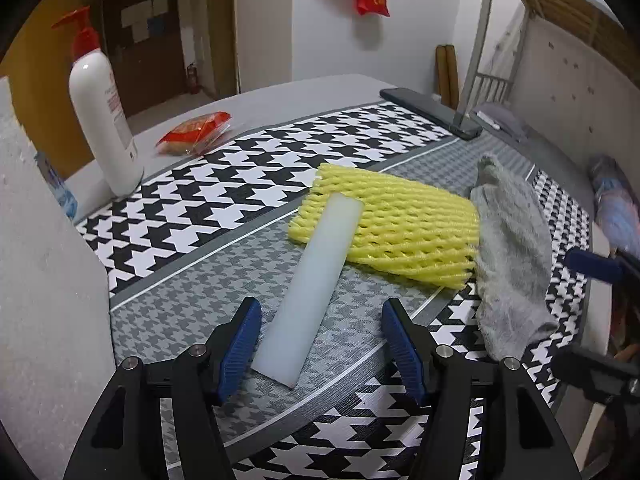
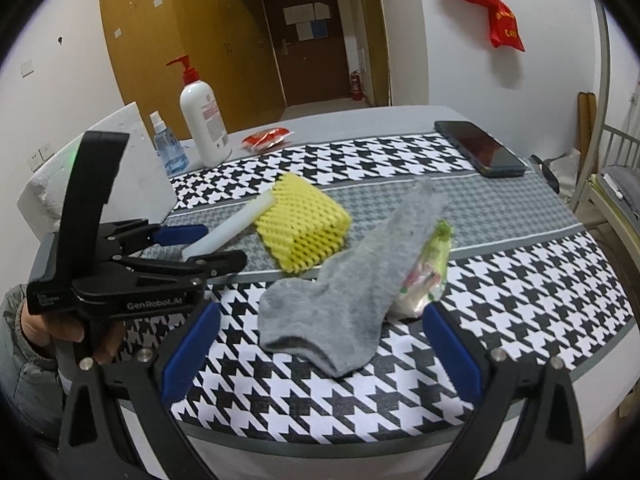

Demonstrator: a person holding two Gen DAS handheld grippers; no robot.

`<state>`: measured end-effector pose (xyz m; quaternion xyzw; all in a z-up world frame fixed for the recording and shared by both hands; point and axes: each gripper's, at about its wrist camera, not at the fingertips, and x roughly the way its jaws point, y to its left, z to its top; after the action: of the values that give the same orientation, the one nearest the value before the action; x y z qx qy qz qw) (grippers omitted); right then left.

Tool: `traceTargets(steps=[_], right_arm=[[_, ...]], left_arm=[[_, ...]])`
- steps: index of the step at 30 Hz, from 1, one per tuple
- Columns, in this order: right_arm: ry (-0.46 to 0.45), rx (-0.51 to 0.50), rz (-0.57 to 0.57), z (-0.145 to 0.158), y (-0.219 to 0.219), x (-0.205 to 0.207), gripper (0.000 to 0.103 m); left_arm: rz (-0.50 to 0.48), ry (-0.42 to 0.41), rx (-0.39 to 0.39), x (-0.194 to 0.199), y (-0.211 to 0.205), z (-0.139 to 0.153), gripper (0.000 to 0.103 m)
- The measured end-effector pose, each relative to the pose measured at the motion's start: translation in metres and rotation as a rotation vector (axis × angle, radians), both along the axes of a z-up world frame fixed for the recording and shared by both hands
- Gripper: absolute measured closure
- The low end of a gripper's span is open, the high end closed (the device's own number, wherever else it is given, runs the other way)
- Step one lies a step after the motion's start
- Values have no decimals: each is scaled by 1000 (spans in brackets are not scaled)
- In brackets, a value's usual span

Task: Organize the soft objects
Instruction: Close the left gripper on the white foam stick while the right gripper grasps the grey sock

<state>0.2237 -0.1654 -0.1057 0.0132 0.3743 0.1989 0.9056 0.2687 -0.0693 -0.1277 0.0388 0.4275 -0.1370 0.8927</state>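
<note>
Left gripper (image 1: 320, 340): jaws part-open astride the near end of the white translucent foam strip (image 1: 308, 288), pads not touching, lined up to pinch.
Strip: far end rests on the yellow foam mesh sleeve (image 1: 400, 224).
Right gripper (image 2: 320, 340): wide open, empty, near the grey cotton sock (image 2: 352, 280) lying right of the sleeve.

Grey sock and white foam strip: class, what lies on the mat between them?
The yellow foam net lies between the white foam strip and the grey sock, clearest in the left wrist view.

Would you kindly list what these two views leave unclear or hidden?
- Pump bottle label: too small to read, both views.
- Plastic packet: right wrist view, partly behind the grey sock; contents blurred.
- White foam strip: whether its far end enters the yellow foam net or lies on it.
</note>
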Motion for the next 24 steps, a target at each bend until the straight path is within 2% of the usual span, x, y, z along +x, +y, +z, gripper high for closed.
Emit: traceTargets(steps=[6, 8, 13, 14, 15, 16, 18, 19, 20, 24], right_arm=[[-2, 0, 13, 0, 3, -1, 1], [-2, 13, 32, 1, 3, -2, 9], [23, -8, 39, -3, 8, 2, 18], [25, -10, 39, -4, 8, 3, 20], [29, -16, 41, -5, 9, 4, 23], [38, -30, 46, -7, 11, 5, 29], [47, -46, 53, -9, 14, 6, 34], [50, -57, 52, -11, 15, 7, 43], [53, -64, 51, -12, 16, 8, 48], [44, -113, 39, -15, 20, 9, 58]], left_arm=[[2, 3, -22, 2, 1, 1, 39], [2, 2, -19, 1, 0, 1, 39], [2, 0, -28, 0, 2, 1, 41], [4, 0, -31, 1, 2, 1, 43], [9, -3, -31, 0, 3, 2, 52], [10, -5, -31, 0, 4, 2, 56], [21, -6, -33, 0, 5, 2, 60], [28, -7, -34, 0, 6, 2, 68], [38, -8, -33, 0, 8, 3, 70], [40, -12, -33, 0, 10, 3, 77]])
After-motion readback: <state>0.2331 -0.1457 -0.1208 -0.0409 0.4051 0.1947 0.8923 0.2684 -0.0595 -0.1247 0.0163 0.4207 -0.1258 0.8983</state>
